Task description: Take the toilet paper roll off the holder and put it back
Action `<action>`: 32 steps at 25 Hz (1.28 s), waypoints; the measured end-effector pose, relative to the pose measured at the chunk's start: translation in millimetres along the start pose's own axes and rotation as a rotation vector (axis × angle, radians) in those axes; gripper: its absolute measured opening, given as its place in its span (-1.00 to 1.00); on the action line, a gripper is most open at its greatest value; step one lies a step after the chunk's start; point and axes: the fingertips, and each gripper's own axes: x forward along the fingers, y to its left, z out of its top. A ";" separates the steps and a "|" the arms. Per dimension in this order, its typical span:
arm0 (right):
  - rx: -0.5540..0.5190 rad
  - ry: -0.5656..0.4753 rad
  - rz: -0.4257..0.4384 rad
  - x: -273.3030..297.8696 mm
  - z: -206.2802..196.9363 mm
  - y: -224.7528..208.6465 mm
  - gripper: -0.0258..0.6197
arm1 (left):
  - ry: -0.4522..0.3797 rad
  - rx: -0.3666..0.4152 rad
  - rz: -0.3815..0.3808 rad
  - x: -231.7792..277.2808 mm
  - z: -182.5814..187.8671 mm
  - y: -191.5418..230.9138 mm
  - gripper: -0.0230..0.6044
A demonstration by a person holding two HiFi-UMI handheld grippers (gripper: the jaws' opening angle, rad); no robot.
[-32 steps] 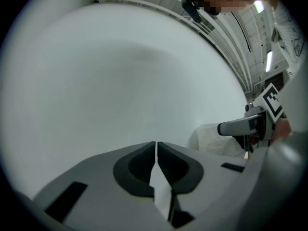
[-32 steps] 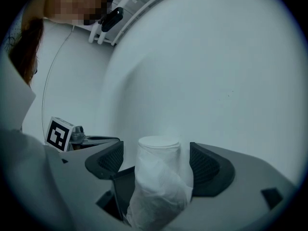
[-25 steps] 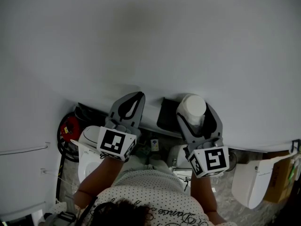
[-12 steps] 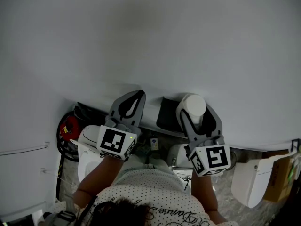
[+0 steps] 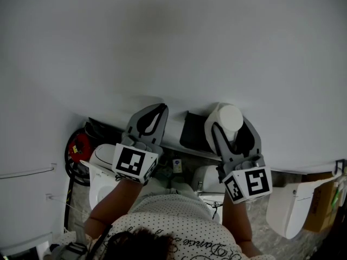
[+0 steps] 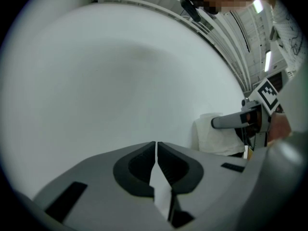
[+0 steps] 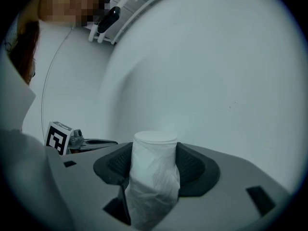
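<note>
Head view, left hand-held gripper [image 5: 153, 112]: pressed together and empty. It is held level toward the wall [image 5: 162, 37], I think only to keep out of the way.
Head view, right hand-held gripper [image 5: 227, 126]: it pinches the toilet paper roll [image 5: 227, 117] by its two sides. Its jaws have just been closing, with the roll between them.
Head view, place of the roll: in front of the wall, just beside a black box [image 5: 192, 130], which is probably the holder. I cannot tell whether the roll is free of it.
Left gripper view: the jaws meet in one thin line. At the right edge the roll [image 6: 214, 136] shows from the side, which the head view does not give.
Right gripper view: both jaws press the wrinkled roll [image 7: 153, 172], its flat end toward the wall. Only this view shows the grip closely, but the black box is not in it.
</note>
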 end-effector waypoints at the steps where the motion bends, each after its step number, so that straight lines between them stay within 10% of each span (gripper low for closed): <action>1: -0.003 -0.010 0.002 -0.9 4.0 -0.1 -0.06 | 0.000 -0.001 0.000 -0.2 0.0 -0.2 -0.87; 32: -0.032 -0.091 -0.087 -53.5 37.7 -28.8 -0.07 | -0.022 0.002 -0.042 0.6 8.5 -11.4 -0.87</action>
